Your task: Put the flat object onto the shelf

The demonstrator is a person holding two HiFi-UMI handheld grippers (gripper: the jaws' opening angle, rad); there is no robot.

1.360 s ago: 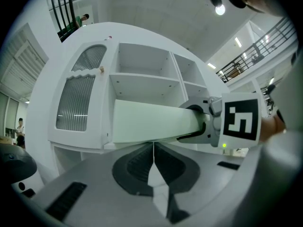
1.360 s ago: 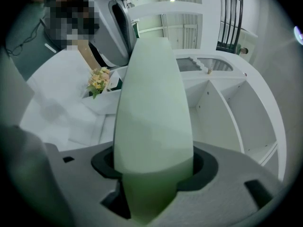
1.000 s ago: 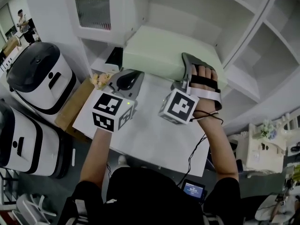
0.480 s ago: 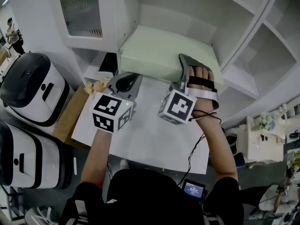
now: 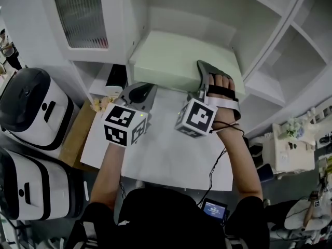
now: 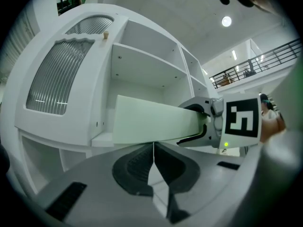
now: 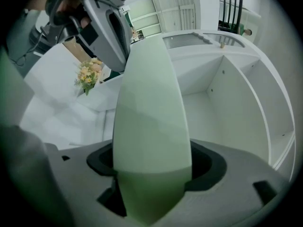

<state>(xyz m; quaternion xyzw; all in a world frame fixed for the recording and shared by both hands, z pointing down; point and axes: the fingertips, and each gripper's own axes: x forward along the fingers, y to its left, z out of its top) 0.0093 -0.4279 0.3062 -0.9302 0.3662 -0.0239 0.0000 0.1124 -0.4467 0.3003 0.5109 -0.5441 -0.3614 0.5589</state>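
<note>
The flat object [image 5: 176, 61] rests on the shelf [image 5: 275, 95], so the right gripper [image 5: 206, 72] is opening its jaws around the object's near edge to release it, while the left gripper [image 5: 139, 93], clenched empty, hovers at the shelf's front.

The flat board [image 5: 176, 61] lies in the lowest compartment of the shelf [image 5: 176, 14], just behind the surface [image 5: 166, 154]. The right gripper [image 5: 206, 75] is at the board's near right corner, its opening jaws either side of the board. The left gripper [image 5: 139, 90] is before the near left edge, with flowers [image 5: 98, 105] to its left.
</note>
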